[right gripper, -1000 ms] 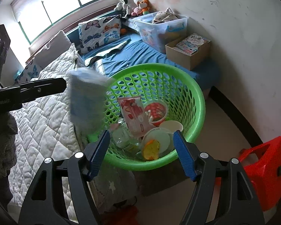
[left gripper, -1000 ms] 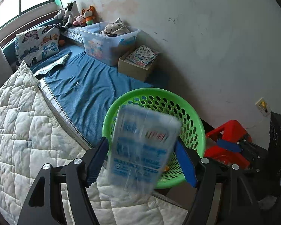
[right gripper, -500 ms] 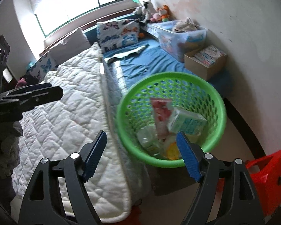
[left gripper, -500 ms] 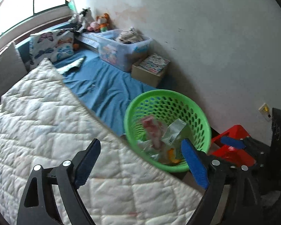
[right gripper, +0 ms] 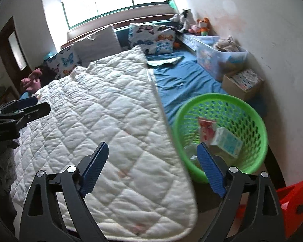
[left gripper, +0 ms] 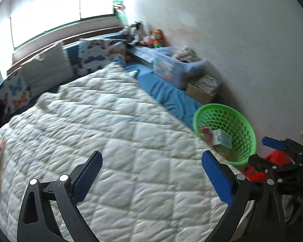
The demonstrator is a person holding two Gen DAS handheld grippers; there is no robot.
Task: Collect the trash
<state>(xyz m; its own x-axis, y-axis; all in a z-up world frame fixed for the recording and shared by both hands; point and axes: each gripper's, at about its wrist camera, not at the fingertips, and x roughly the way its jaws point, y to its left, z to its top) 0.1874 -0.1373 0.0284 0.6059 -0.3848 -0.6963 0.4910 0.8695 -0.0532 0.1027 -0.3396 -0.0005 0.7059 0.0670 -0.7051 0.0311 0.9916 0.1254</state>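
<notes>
Trash lies in the green basket (right gripper: 222, 135), not in my jaws: both pairs stand wide with nothing between them. My left gripper (left gripper: 151, 178) hangs over the white quilt (left gripper: 115, 137), its blue pads spread far apart above the stitched squares, the basket off beyond its right finger. My right gripper (right gripper: 152, 167) is spread just as wide, its left finger over the quilt's edge and its right finger (right gripper: 211, 173) overlapping the basket's near rim in my view. Inside the basket a pale blue carton (right gripper: 226, 142) leans tilted, touching a red-and-white packet (right gripper: 207, 130) that stands beside it; beneath them sits something clear and crumpled, perhaps plastic, though it is too blurred for me to tell. The basket sits at the corner of the bed, just beside the quilt's hanging edge and near the blue sheet (right gripper: 183, 78). Past the basket, against the wall, sits a cardboard box (right gripper: 242, 83), and beyond that a clear storage tub (right gripper: 218, 54) with cloth heaped in it. A red stool (right gripper: 293, 203) stands on the floor on the basket's near right side. Butterfly pillows (right gripper: 153, 36) stand far from the basket at the head of the bed.
</notes>
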